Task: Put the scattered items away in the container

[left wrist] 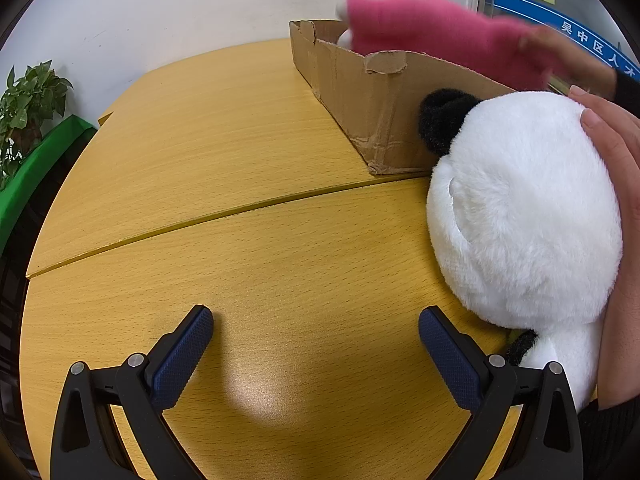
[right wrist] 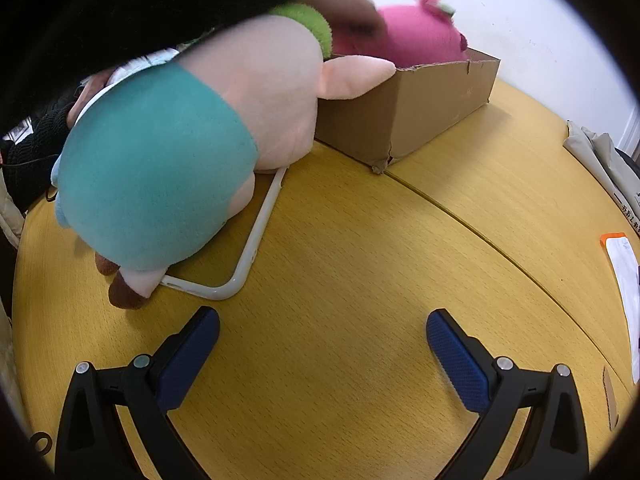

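A torn cardboard box stands on the yellow wooden table; it also shows in the right wrist view. A blurred bare hand holds a pink plush over the box, also in the right wrist view. A white and black panda plush lies beside the box, with a hand on it. A pink pig plush in teal clothes lies on a white phone case. My left gripper and right gripper are both open and empty above bare table.
A potted plant and a green edge lie beyond the table's left side. Papers with an orange tab and grey fabric sit at the table's right. A seam crosses the tabletop.
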The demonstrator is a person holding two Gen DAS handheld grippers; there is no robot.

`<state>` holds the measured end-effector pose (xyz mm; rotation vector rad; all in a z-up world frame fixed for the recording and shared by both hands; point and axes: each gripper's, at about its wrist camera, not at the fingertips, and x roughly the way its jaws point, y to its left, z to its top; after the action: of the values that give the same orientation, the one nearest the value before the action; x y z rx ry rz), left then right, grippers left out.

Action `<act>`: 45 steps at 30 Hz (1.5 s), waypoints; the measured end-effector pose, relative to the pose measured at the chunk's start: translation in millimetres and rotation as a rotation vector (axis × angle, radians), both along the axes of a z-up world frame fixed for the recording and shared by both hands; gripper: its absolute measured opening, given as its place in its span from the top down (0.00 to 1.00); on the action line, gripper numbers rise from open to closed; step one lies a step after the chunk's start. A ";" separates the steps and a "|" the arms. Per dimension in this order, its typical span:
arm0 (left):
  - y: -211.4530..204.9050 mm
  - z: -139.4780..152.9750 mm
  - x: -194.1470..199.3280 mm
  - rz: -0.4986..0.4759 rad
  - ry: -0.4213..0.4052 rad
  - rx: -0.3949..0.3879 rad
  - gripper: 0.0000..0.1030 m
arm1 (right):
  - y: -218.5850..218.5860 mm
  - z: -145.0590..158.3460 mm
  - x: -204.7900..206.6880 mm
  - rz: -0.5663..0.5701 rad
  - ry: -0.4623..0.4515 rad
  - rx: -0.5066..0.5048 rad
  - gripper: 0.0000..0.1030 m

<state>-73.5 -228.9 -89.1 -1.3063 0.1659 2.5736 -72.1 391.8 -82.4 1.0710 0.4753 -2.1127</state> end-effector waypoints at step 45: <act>0.3 -0.1 -0.2 -0.002 0.000 0.000 0.00 | 2.3 -1.1 -2.7 0.002 0.000 0.000 0.00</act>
<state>-73.7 -228.7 -89.3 -1.3055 0.1674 2.5719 -74.8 394.1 -83.5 1.0702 0.4764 -2.1106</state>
